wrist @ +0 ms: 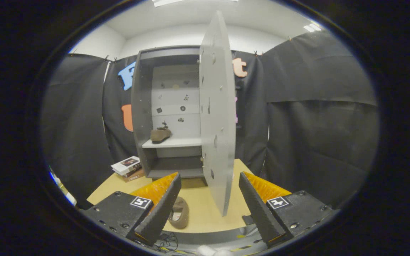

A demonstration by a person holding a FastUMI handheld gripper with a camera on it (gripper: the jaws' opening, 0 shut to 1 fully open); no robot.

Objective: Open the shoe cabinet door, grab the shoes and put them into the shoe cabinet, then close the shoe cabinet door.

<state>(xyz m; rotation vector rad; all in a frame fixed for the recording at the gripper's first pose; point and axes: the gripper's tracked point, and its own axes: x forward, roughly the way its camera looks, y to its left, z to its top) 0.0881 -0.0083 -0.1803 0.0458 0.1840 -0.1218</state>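
The grey shoe cabinet [144, 106] stands on the wooden table [205, 209], and its door [217, 117] is swung wide open, edge-on toward me. One brown shoe [160, 134] rests on the cabinet's white middle shelf [176, 143]. A second brown shoe [180, 212] lies on the table just ahead of my left finger [162, 206]. My gripper [210, 181] is open and holds nothing; the lower edge of the door hangs between its fingers, a little beyond them.
A small stack of books [128, 168] lies on the table to the left of the cabinet. Black cloth walls surround the booth. The table's front edge runs just below the fingers, with cables under it.
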